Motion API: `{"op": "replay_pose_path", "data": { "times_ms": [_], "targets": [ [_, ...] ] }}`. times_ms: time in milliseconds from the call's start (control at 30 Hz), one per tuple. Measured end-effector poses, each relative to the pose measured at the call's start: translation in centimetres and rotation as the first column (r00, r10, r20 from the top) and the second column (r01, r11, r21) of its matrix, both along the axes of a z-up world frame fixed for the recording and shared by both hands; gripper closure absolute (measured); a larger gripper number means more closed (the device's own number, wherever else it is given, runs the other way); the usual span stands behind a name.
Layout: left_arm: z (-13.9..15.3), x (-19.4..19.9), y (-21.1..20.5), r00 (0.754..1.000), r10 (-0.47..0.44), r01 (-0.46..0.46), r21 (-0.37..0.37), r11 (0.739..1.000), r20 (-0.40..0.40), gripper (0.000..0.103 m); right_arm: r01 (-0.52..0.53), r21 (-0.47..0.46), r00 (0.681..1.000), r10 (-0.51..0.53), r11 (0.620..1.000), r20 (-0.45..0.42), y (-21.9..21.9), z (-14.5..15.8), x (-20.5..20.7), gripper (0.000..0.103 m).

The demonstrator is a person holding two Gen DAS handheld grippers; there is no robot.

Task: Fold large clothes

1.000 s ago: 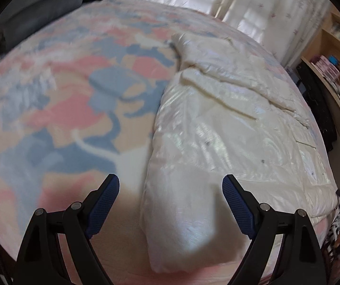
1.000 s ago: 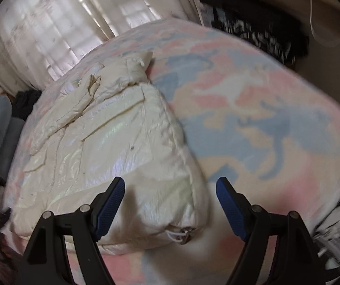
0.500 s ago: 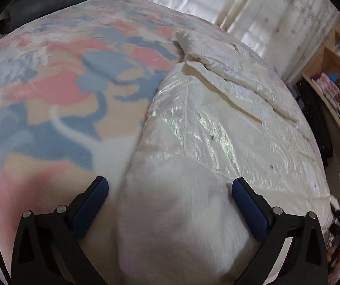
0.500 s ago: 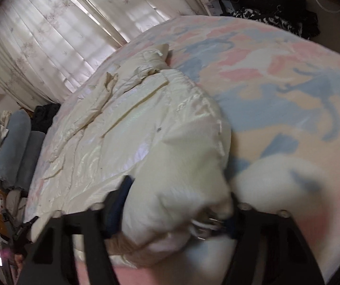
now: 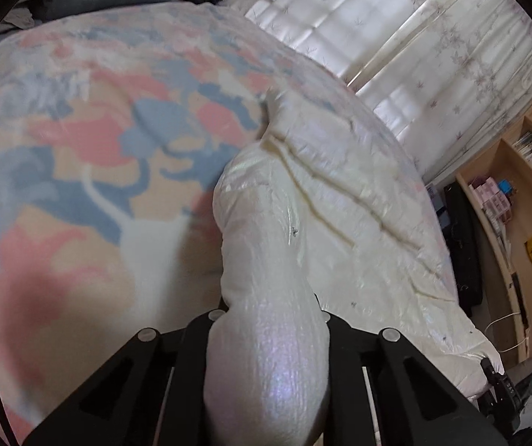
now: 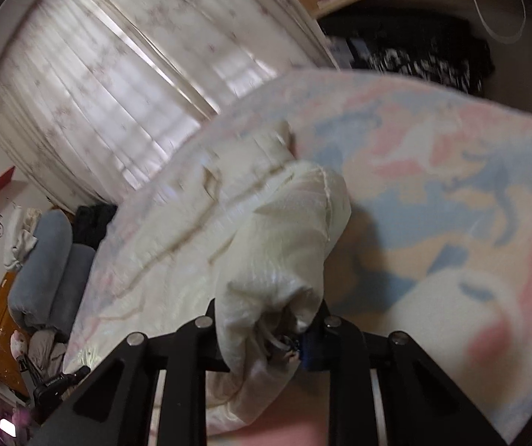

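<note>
- Left tool [image 5: 271, 319]: its jaws have just been closing and now pinch a bunched corner of the cream puffer jacket [image 5: 340, 215]; the padded fabric bulges up between the black arms and hides the pads.
- Right tool [image 6: 271, 334]: its jaws have likewise just been closing and clamp the jacket's [image 6: 277, 245] other near corner; a blue pad [image 6: 308, 349] shows at the edge of the bunch, with a small metal fitting, probably a zip pull or toggle, caught beside it.
- Location of the garment: the jacket lies spread on the bed, over a pink, blue and peach patterned blanket [image 5: 91, 171], its far end reaching towards the curtains [image 5: 396, 37]. Only the two near corners are raised off the blanket.
- Reason for the hold, as a judgement: one tool at each near corner keeps the hem edge level, so that the lower part can be carried over the upper part in a single fold.
- Stage, as a judgement: grasp made, fold not yet laid; most of the jacket is flat on the bed.
- Risk noted: the shell looks slick and the filling bulky, so a shallow pinch may slip, and the trapped fitting in the right tool may weaken that grip.
- Surroundings: wooden shelves [image 5: 518, 171] stand beside the bed; grey bolsters [image 6: 50, 260] lie at its far side, clear of the work.
</note>
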State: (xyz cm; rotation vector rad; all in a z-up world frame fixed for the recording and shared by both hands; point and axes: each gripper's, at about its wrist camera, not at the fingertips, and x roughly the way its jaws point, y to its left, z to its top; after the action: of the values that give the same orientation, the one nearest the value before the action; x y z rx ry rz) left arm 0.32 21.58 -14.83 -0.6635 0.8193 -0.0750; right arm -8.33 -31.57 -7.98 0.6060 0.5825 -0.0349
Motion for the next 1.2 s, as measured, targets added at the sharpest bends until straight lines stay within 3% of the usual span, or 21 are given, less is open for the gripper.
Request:
{"op": "replay_pose_path", "data": {
  "times_ms": [367,567,733,867,1000,1100,1167,1200],
  "targets": [
    [9.4,-5.4,3.1,0.990,0.015,-0.001,-0.099,0.995,0.142,0.093,0.083,-0.050,0.960,-0.067,0.995,0.272,1.4,8.9,-5.7,0.080],
    [11.6,-3.3,3.3,0.986,0.000,0.025,-0.148,0.989,0.164,0.093,0.094,-0.061,0.945,-0.070,0.994,0.319,1.8,11.1,-4.1,0.080],
    [11.6,3.8,2.8,0.989,0.005,0.020,-0.166,0.986,0.145,0.091,0.117,-0.032,0.956,-0.104,0.993,0.273,0.4,11.2,1.8,0.080],
    [10.7,10.9,1.6,0.987,-0.012,0.029,-0.101,0.995,0.163,0.089,0.121,-0.039,0.974,-0.111,0.992,0.199,-1.0,10.2,9.7,0.078],
    [8.6,19.2,0.6,0.996,0.012,-0.008,-0.051,0.999,0.088,0.085,0.125,-0.097,0.988,-0.114,0.987,0.104,-1.2,8.9,18.0,0.075],
    [6.5,24.4,0.5,1.000,0.008,-0.007,-0.076,0.997,0.011,0.070,0.096,-0.073,0.995,-0.095,0.993,0.018,-1.9,6.8,24.4,0.066],
    [5.0,26.9,0.7,0.999,-0.007,0.002,-0.111,0.994,-0.044,0.047,0.071,-0.040,0.996,-0.073,0.997,-0.051,-2.5,5.2,27.8,0.059],
    [4.4,27.8,0.7,0.998,-0.013,0.005,-0.132,0.991,-0.063,0.042,0.064,-0.015,0.995,-0.065,0.998,-0.073,-2.8,4.6,29.1,0.053]
  ]
}}
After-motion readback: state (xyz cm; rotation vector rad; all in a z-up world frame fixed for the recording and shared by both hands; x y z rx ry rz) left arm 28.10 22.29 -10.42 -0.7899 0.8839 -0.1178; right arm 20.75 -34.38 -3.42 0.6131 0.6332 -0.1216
